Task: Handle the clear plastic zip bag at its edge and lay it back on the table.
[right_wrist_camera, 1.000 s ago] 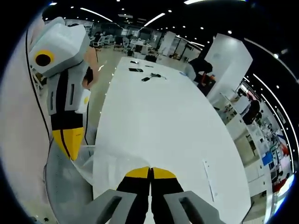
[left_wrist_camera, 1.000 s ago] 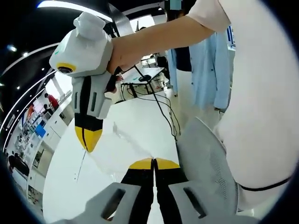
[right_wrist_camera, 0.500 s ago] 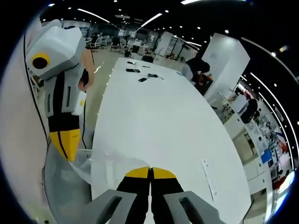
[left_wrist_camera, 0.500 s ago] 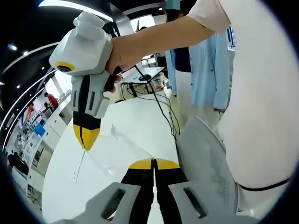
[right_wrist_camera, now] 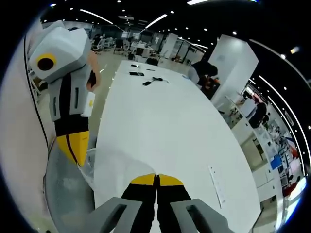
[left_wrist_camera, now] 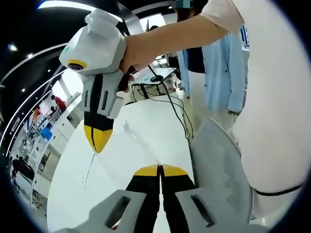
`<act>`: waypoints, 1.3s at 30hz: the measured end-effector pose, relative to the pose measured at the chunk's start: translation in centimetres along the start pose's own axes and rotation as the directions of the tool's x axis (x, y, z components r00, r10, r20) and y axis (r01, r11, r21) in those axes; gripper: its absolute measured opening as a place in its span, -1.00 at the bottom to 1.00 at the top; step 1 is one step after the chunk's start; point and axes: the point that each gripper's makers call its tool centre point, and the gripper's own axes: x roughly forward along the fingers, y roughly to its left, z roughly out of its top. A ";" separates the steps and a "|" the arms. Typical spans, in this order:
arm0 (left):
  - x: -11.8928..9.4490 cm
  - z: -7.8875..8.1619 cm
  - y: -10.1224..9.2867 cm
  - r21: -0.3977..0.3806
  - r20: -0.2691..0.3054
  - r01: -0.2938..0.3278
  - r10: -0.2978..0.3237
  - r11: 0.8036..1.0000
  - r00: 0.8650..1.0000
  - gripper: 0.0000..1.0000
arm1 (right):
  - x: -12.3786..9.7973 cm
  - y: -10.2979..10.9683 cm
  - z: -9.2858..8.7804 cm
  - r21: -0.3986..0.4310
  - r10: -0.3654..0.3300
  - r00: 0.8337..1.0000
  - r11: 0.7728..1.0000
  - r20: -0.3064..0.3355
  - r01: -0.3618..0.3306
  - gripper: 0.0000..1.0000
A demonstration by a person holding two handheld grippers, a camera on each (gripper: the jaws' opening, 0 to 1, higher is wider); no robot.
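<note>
Left gripper (left_wrist_camera: 160, 168) at bottom centre of the left gripper view, yellow tips pressed together, closed on the edge of the clear plastic zip bag (left_wrist_camera: 133, 145). Bag stretched as a faint film up and left from those tips toward the right gripper (left_wrist_camera: 97, 139), hanging from the upper left with tips closed, seemingly on the bag's far edge. A hand (left_wrist_camera: 127, 63) wrapped around that gripper's white body. White counter (left_wrist_camera: 73, 194) below the bag, across the lower left; grey mesh chair (left_wrist_camera: 221, 179) at lower right; dark cables (left_wrist_camera: 170, 109) running across the centre.

In the right gripper view, right gripper (right_wrist_camera: 156, 179) at bottom centre, tips together on the bag (right_wrist_camera: 114, 162), a pale film over the near end of the long white counter (right_wrist_camera: 165, 121). Left gripper (right_wrist_camera: 77, 148) descending from the upper left, tips closed at the bag's left edge.
</note>
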 end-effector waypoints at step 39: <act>-0.7 -0.9 2.1 -0.024 -0.002 -0.116 0.116 0.993 0.993 -1.00 | -0.2 0.5 0.4 -0.075 -0.010 1.000 0.997 -0.027 0.008 -1.00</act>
